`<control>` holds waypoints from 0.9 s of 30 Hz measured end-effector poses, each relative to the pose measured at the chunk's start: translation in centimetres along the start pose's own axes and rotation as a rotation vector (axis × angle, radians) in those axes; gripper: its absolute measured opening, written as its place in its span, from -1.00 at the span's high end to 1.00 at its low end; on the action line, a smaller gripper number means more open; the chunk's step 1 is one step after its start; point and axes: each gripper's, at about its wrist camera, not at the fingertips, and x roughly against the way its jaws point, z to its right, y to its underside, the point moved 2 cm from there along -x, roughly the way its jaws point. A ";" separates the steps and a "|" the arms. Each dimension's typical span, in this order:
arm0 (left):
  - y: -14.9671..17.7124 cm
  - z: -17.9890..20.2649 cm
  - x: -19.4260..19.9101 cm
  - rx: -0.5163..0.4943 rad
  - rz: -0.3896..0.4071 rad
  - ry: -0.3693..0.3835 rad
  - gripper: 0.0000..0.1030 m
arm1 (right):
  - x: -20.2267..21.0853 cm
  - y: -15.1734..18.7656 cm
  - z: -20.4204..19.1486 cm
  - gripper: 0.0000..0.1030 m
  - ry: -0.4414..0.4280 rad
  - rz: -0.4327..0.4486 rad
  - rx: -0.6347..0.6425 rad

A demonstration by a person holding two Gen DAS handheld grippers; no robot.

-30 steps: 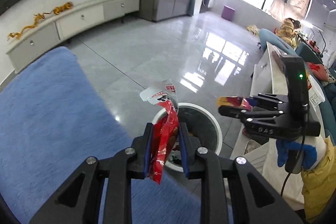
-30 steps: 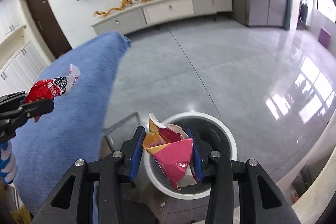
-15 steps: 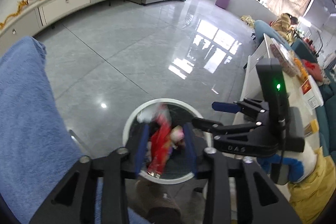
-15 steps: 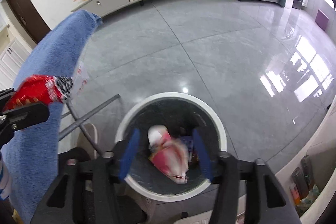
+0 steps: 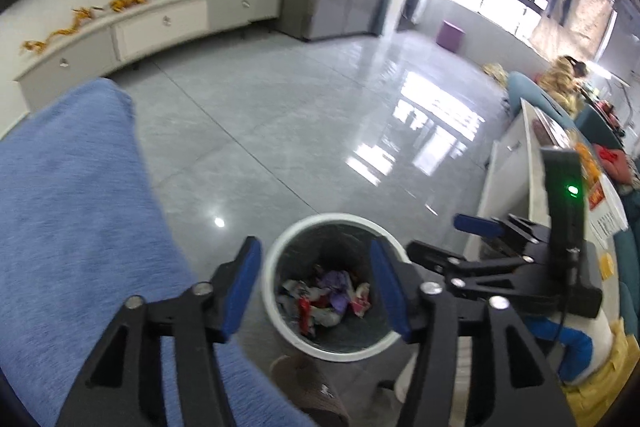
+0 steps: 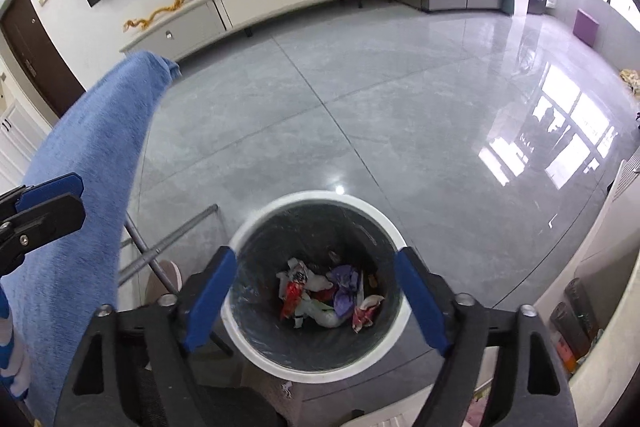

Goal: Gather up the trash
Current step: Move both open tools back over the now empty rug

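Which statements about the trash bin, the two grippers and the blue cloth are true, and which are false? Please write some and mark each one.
1. The left gripper holds a red wrapper. False: its fingers have just been opening and nothing is between them.
2. Crumpled wrappers lie at the bottom of the trash bin. True.
3. The right gripper is open above the bin. True: its fingers have just been opening, nothing between them.
4. The bin stands on the blue cloth. False: it stands on the grey floor beside the cloth.
5. The bin's rim is white. True.
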 end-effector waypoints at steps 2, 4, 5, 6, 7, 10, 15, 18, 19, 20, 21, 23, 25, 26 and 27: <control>0.3 -0.9 1.4 0.017 0.031 -0.047 -0.32 | 1.0 -0.1 -1.3 -0.75 -0.004 0.028 0.009; 0.6 -2.3 3.1 0.036 0.062 -0.089 -0.37 | 2.0 -0.1 -2.8 -0.87 0.002 0.058 0.021; 0.7 -2.8 3.8 0.044 0.074 -0.112 -0.40 | 2.5 -0.2 -3.6 -0.88 0.002 0.069 0.028; 0.9 -3.2 4.4 0.052 0.082 -0.132 -0.41 | 2.9 -0.2 -4.4 -0.88 0.000 0.079 0.038; 1.1 -3.9 5.3 0.065 0.093 -0.153 -0.43 | 3.3 -0.3 -5.3 -0.90 -0.003 0.090 0.049; 1.8 -5.5 7.5 0.094 0.113 -0.196 -0.43 | 4.5 -0.2 -7.7 -0.93 -0.008 0.119 0.078; 3.1 -7.9 11.2 0.100 0.164 -0.303 -0.43 | 6.8 -0.3 -12.1 -0.93 -0.030 0.182 0.119; 4.1 -9.3 14.0 0.122 0.207 -0.354 -0.43 | 8.0 -0.1 -14.3 -0.94 -0.035 0.225 0.151; 4.4 -9.7 14.8 0.126 0.222 -0.370 -0.43 | 8.5 0.0 -15.0 -0.95 -0.036 0.238 0.160; 4.7 -10.0 15.5 0.130 0.236 -0.384 -0.43 | 8.9 0.2 -15.7 -0.95 -0.036 0.253 0.169; 5.1 -10.4 16.2 0.135 0.249 -0.397 -0.43 | 9.3 0.4 -16.4 -0.97 -0.035 0.268 0.176; 6.0 -11.0 17.7 0.147 0.273 -0.428 -0.49 | 10.0 0.9 -17.7 -0.99 -0.028 0.301 0.192; 6.8 -11.5 18.9 0.152 0.297 -0.462 -0.54 | 10.5 1.3 -18.9 -1.00 -0.021 0.325 0.206; 7.2 -11.8 19.3 0.157 0.307 -0.477 -0.61 | 10.7 1.6 -19.4 -1.00 -0.022 0.334 0.211; 7.5 -11.9 19.7 0.162 0.314 -0.489 -0.66 | 10.9 1.8 -20.0 -1.00 -0.023 0.344 0.218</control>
